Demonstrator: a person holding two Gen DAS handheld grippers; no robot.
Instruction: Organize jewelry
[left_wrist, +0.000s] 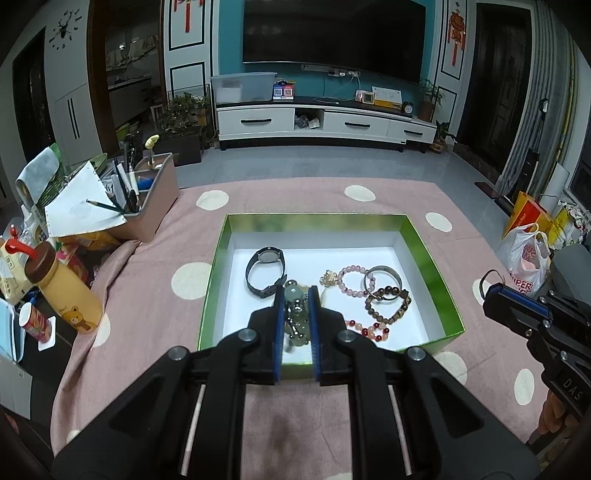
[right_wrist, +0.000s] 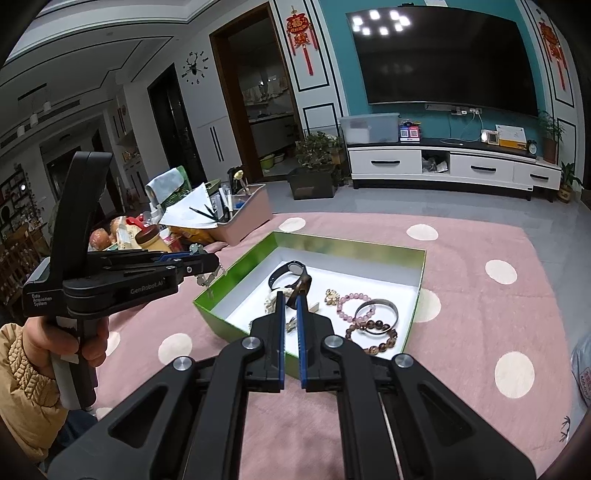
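A green box with a white inside lies open on the pink cloth. In it are a black watch, a pink bead bracelet, a silver bangle, a brown bead bracelet and a red bead bracelet. My left gripper is shut on a pale green bead string and holds it over the box's near side; it hangs from the left gripper in the right wrist view. My right gripper is shut on a dark ring-shaped piece near the watch.
A pink desk organiser with pens and paper stands at the left back. A yellow bear bottle and snack tins crowd the left edge. Plastic bags sit off the cloth at the right. The box lies mid-cloth.
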